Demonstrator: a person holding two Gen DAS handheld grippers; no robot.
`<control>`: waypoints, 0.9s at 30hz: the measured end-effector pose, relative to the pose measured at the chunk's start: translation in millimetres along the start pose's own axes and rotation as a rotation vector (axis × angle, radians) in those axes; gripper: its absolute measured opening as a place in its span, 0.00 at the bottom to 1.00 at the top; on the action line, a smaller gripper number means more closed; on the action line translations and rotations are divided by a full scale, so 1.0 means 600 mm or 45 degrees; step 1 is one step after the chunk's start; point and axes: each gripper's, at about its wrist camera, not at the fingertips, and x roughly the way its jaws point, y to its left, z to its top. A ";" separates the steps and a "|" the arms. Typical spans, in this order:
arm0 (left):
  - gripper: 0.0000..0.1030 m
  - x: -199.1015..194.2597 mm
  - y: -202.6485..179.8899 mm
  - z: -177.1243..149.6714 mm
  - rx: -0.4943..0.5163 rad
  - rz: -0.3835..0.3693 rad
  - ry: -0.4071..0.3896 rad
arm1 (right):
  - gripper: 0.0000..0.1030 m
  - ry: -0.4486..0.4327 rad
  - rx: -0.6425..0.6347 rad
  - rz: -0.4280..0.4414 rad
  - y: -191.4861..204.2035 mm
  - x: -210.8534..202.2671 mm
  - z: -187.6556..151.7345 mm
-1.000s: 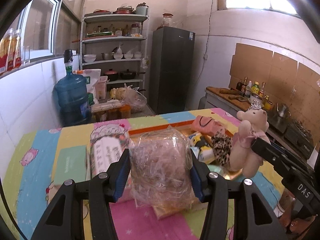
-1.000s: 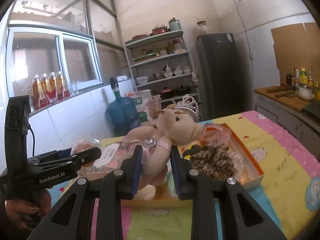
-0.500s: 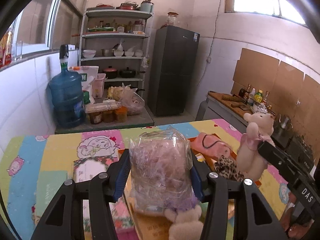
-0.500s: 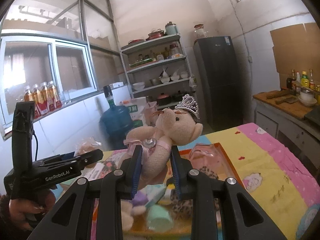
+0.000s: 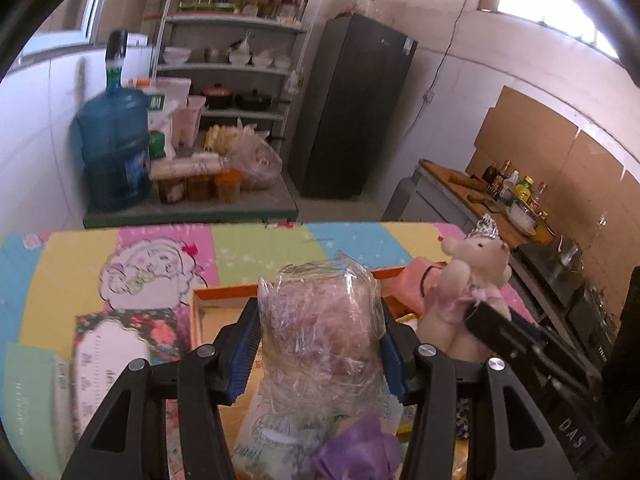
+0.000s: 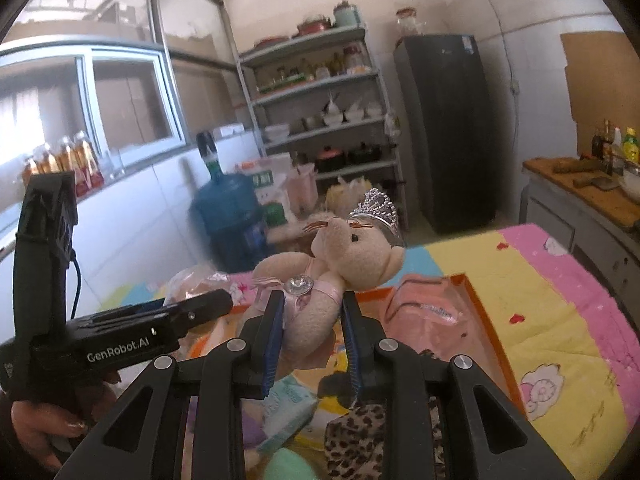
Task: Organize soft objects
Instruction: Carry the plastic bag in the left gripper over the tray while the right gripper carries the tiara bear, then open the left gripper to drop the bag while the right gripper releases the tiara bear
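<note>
The left tongs [image 5: 320, 348] pinch a clear plastic bag [image 5: 320, 328] of pinkish soft stuff between their blue pads, holding it upright above the orange tray [image 5: 224, 293]. Below the bag, close to the lens, lie a purple soft thing [image 5: 356, 452] and a printed packet [image 5: 272, 436]. The right tongs [image 6: 312, 340] clamp a beige bear [image 6: 320, 292] around its middle; the bear leans back, with a gem on its pink ribbon and a silver crown [image 6: 376, 208] on its head. In the left view the bear [image 5: 468, 300] shows just right of the bag, held above the tray's right side.

Under the right tongs, inside the tray [image 6: 480, 308], lie a leopard-print cloth [image 6: 360, 428], a pale blue packet [image 6: 288, 408] and a mint-green round thing [image 6: 288, 468]. Farther back in the tray rests a pink pouch [image 6: 428, 312]. Left of the tray on the surface [image 5: 60, 264], which wears a striped cartoon cloth, lie a floral card [image 5: 116, 344] and a green pad [image 5: 28, 392].

Beyond the surface stand a blue water jug [image 5: 114, 152], a shelf rack [image 5: 236, 48] of bowls and pots, and a dark fridge [image 5: 352, 108]. At far right is a wooden counter [image 5: 476, 196] with bottles.
</note>
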 end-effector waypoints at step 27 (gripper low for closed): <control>0.55 0.097 0.019 -0.013 -0.083 -0.029 0.237 | 0.34 0.226 0.013 -0.059 -0.016 0.078 -0.036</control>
